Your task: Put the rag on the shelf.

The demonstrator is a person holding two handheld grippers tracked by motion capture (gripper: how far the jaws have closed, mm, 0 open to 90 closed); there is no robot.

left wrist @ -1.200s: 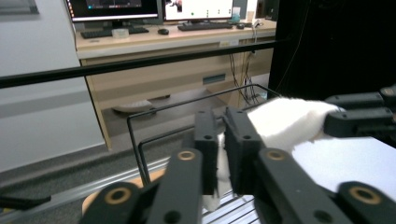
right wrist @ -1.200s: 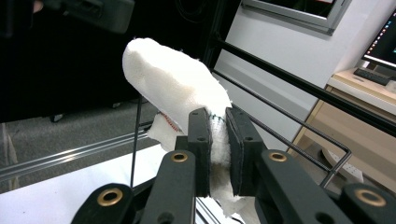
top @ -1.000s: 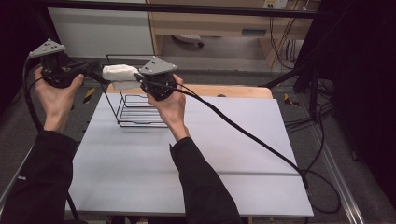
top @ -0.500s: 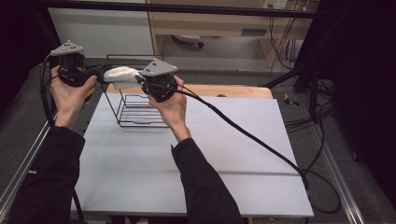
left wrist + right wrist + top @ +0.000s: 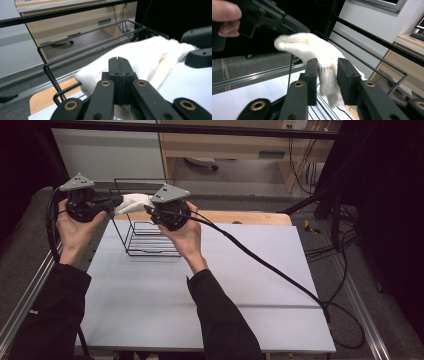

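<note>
White cotton cloth (image 5: 133, 202), soft and light, draped above the top rail of the wire rack (image 5: 150, 240) at the table's far left. Limp stuff, likely to sag and slide off thin wire; best pinched near its ends, at folded, doubled layers. Left gripper (image 5: 119, 72): jaws pressed together against the cloth's near edge, maybe nipping it. Right gripper (image 5: 327, 75): jaws spread, straddling the hanging end, not squeezing.

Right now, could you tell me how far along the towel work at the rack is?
Done: the white terry towel is raised over the black wire rack. In hand: left gripper shut on one end, right gripper around the other. Left: setting it on the rack, probably.
</note>
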